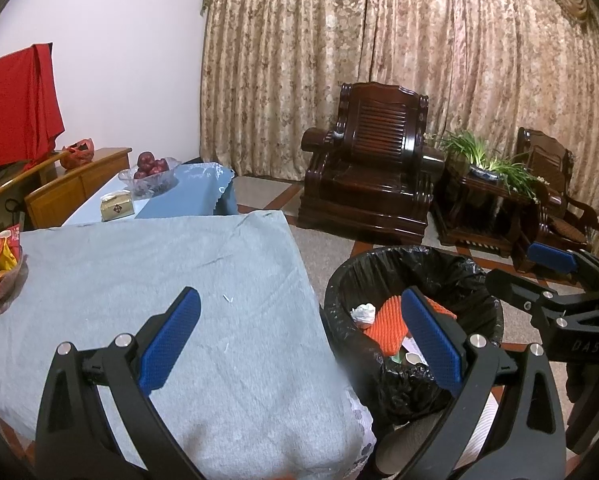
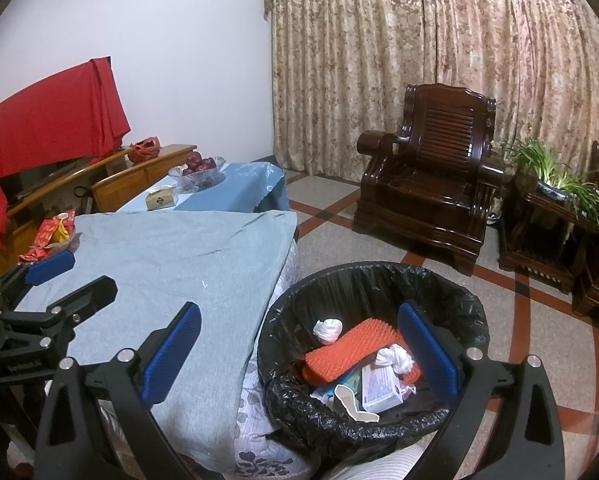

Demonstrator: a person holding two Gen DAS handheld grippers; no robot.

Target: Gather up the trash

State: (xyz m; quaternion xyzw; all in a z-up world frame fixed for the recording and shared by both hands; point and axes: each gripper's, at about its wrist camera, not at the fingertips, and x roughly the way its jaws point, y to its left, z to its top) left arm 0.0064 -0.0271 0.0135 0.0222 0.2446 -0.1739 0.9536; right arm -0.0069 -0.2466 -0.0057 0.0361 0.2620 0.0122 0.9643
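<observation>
Beside the table (image 2: 171,256), trash bin (image 2: 373,280) holding rubbish

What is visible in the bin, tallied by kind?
Tissue wads: 2
Orange foam nets: 1
White boxes: 1
Total: 4 clear items; scraps beneath can't be counted.
Bin.

Black-lined trash bin (image 2: 373,280) standing beside the table, orange foam net (image 2: 351,350), crumpled tissues (image 2: 328,330) and small carton (image 2: 381,390) lying inside
</observation>
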